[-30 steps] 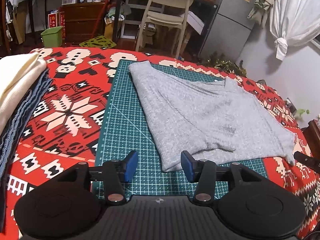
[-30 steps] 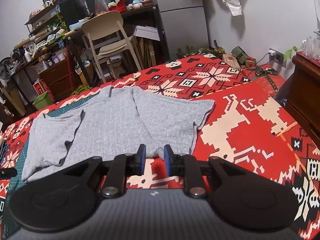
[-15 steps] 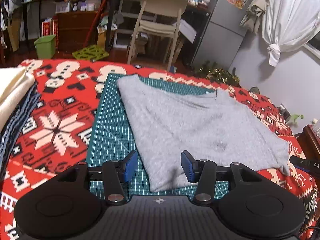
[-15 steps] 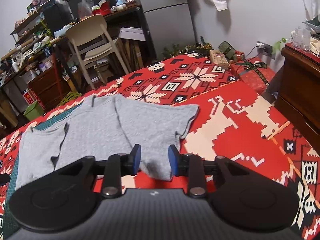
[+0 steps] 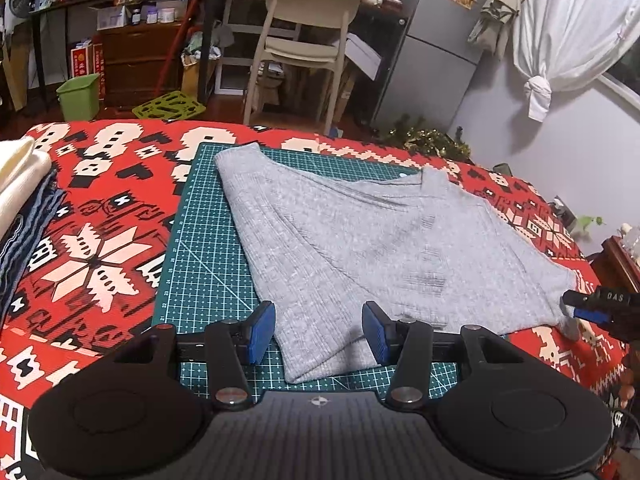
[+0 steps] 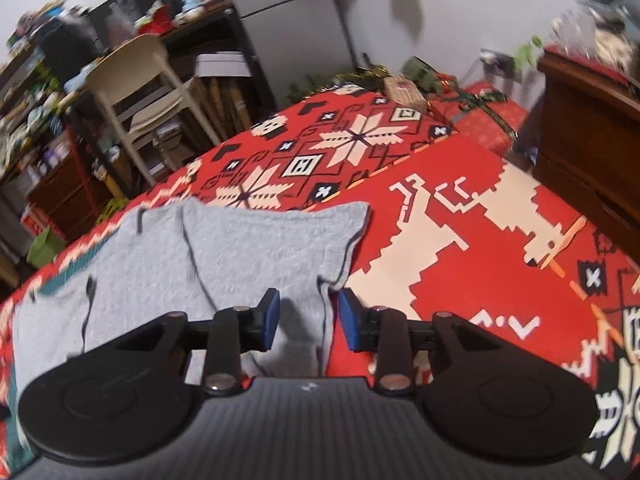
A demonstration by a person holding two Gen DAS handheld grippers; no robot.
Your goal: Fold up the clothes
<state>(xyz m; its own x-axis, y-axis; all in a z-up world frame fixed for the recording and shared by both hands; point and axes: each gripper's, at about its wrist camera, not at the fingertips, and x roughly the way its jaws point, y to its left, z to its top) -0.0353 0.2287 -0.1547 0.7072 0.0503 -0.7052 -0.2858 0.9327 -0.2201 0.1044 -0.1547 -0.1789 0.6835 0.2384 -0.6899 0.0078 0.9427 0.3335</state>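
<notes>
A grey knit top lies flat, partly on a green cutting mat and partly on the red patterned cover. One side is folded over the body. My left gripper is open, its blue pads on either side of the near left hem corner. In the right wrist view the same top spreads to the left, and my right gripper is open over its near right corner, beside the sleeve. The right gripper's tip shows at the left view's right edge.
A stack of folded clothes, cream over blue, lies at the left edge of the bed. Beyond the bed stand a cream chair, a green bin and a fridge. A wooden cabinet stands at the right.
Both grippers have moved forward over the near corners of the top. The right gripper's jaws have spread from nearly shut to open. The left gripper stayed open.
</notes>
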